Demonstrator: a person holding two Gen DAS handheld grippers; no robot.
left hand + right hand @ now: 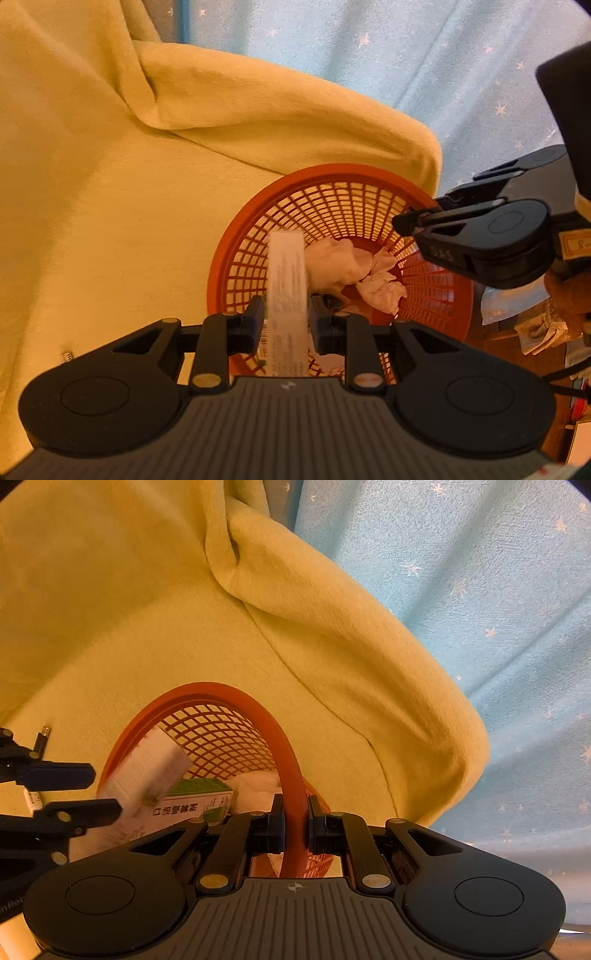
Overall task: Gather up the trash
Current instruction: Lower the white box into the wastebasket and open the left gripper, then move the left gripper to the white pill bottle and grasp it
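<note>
Left wrist view: yellow blanket (110, 184) fills most of frame, draped over a surface, pale blue star-print curtain (406, 55) behind it. Orange mesh basket (236, 258) sits on the blanket near its folded edge. Left gripper (286, 319) is over the basket's near rim, fingers spread apart, with a white carton (287, 288) between them; carton blurred, has gaps to both pads, not clamped. Crumpled white tissues (354, 269) lie in the basket bottom. Right gripper (410, 223) at the basket's right rim, seen side-on. A hand (569, 299) shows at the right edge, some clutter on the floor beyond, too small to tell.

Right wrist view: same blanket (129, 609) and curtain (498, 590). Right gripper (295, 821) is clamped on the basket (280, 746) rim, pads pressing both sides of the orange band. Left gripper (105, 792) enters from the left, fingers parted, white carton (147, 771) at its tips, tilted over the basket opening. Green-and-white box (195, 801) lies inside the basket beside tissue (258, 786). Small white item (32, 800) lies on the blanket behind the left fingers, unclear what.
</note>
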